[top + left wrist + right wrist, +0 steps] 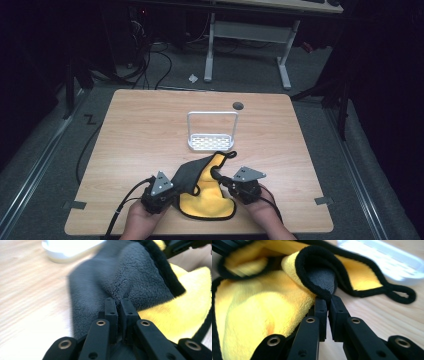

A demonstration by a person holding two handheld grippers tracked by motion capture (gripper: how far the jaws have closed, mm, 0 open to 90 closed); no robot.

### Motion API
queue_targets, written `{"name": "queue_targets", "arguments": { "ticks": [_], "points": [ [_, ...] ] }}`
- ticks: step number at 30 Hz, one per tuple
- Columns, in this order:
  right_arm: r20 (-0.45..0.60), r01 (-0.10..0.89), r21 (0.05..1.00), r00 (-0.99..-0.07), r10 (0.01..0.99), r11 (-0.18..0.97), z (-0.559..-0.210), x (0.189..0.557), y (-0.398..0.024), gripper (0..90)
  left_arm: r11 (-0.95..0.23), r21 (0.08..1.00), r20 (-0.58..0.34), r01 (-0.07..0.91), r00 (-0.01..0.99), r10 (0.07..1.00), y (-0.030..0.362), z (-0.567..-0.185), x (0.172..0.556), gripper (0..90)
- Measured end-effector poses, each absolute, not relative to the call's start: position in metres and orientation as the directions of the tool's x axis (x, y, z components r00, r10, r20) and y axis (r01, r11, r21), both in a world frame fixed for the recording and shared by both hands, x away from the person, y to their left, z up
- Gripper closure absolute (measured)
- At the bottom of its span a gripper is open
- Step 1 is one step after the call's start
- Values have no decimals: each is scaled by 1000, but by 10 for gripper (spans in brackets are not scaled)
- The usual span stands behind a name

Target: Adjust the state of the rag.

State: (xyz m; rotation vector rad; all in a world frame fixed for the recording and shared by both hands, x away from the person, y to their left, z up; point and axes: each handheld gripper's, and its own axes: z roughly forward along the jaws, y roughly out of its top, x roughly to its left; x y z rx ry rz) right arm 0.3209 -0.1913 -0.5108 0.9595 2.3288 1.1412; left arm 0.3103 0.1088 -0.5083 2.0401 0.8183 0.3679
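A fleecy cloth (206, 189), grey on one face and yellow on the other with black piping, lies crumpled between the claws. The left gripper (119, 305) pinches a grey fold; the right gripper (327, 302) pinches the piped edge (its view reveals a hanging loop). Beyond sits a white plastic rack (211, 142).
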Motion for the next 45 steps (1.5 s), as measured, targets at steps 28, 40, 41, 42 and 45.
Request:
{"name": "queue_targets", "arguments": {
  "ticks": [28,40,41,42,45],
  "points": [
    [-4,475,833,-505,863,282,-505,367,-254,653,-307,769,-160,561,634,757,163,-520,306,723],
    [-22,434,857,-509,861,279,-492,340,-258,571,-280,855,-123,437,693,710,141,-489,307,631],
    [-19,438,856,-506,863,275,-492,337,-259,591,-294,851,-118,435,705,700,135,-491,310,623],
    [-16,442,854,-507,862,276,-493,334,-261,644,-310,847,-117,433,720,684,130,-492,312,626],
    [-11,467,836,-512,859,289,-497,326,-264,786,-348,847,-94,401,759,644,112,-491,316,665]
  ]
}}
